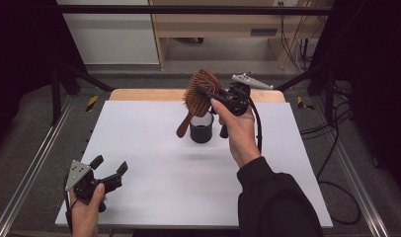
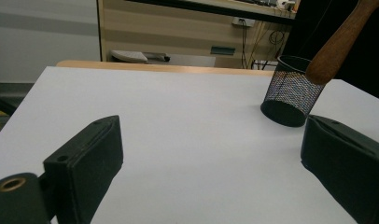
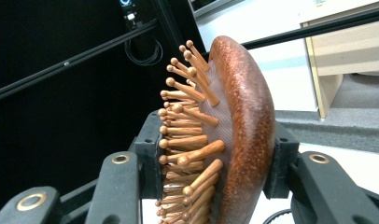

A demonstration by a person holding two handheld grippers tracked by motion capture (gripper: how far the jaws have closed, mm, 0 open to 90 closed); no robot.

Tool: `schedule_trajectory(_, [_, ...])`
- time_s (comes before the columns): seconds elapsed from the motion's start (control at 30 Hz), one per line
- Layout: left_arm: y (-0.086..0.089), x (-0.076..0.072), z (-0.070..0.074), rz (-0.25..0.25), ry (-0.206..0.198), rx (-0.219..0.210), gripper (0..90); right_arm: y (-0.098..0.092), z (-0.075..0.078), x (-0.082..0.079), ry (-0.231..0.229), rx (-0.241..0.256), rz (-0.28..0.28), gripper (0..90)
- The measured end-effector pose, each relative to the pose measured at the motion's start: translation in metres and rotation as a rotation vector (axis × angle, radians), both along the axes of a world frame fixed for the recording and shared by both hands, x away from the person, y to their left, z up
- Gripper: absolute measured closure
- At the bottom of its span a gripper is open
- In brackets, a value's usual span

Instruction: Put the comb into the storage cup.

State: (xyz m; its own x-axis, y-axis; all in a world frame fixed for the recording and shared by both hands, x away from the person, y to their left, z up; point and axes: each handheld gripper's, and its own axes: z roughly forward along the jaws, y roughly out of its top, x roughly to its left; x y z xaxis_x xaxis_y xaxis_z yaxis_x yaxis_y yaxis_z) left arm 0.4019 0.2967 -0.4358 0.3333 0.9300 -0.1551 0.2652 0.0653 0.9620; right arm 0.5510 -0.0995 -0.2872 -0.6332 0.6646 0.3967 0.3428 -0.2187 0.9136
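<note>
The right claw point(image 1: 212, 97) pinches the wooden hairbrush point(image 1: 201, 91) by its head above the black mesh cup point(image 1: 201, 129), so it likely next lowers the handle in, while the left claw point(image 1: 109, 167) waits spread wide.

High view overlooks table point(image 1: 154, 148); gripper views close.
</note>
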Motion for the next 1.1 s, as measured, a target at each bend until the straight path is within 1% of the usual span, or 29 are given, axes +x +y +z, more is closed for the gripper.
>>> schedule_trajectory(0.2, [0.0, 0.0, -0.001, -0.001, -0.001, 0.01, 6.0, 0.002, 0.003, 0.006, -0.011, -0.008, -0.02, 52.3])
schedule_trajectory(0.3, [0.0, 0.001, -0.001, -0.001, -0.001, 0.01, 5.9, 0.002, 0.005, 0.008, -0.016, -0.002, -0.033, 52.3])
schedule_trajectory(0.43, [0.0, 0.001, -0.001, -0.006, -0.003, 0.008, 6.0, 0.001, 0.007, 0.01, -0.021, 0.019, -0.037, 52.2])
schedule_trajectory(0.77, [-0.001, 0.001, -0.001, -0.011, -0.006, 0.02, 5.9, -0.005, 0.012, 0.014, -0.026, 0.043, -0.067, 52.2])
schedule_trajectory(1.1, [-0.002, 0.001, -0.002, -0.016, -0.005, 0.022, 6.0, -0.01, 0.015, 0.016, -0.03, 0.049, -0.089, 52.2])
